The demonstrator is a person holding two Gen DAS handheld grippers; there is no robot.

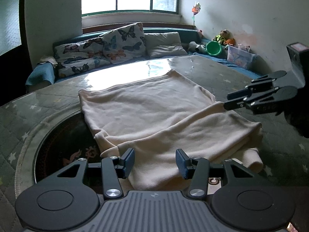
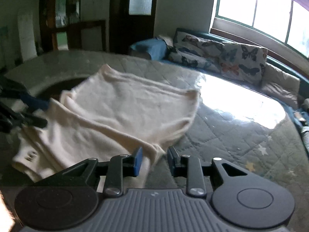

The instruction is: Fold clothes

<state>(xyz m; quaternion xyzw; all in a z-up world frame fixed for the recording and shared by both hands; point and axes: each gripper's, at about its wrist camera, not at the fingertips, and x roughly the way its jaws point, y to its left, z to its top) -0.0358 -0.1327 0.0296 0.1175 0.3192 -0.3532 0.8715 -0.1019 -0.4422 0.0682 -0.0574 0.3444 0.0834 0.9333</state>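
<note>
- While our left gripper (image 1: 154, 163) gapes wide over the sweater (image 1: 146, 108), our right gripper (image 2: 154, 161) looks parted, cloth between.
- Snagging could undo the lower-right fold.

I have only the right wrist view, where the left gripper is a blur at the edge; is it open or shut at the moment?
Observer: Open. The left gripper has its pads apart over the near edge of the cream garment.
Operator: Thank you. How does my gripper meet the cloth from outside?
Observer: The right gripper has its tips at a raised ridge of the garment.
Operator: What lies beyond the table's far right corner?
Observer: A green bucket on the bench.
</note>
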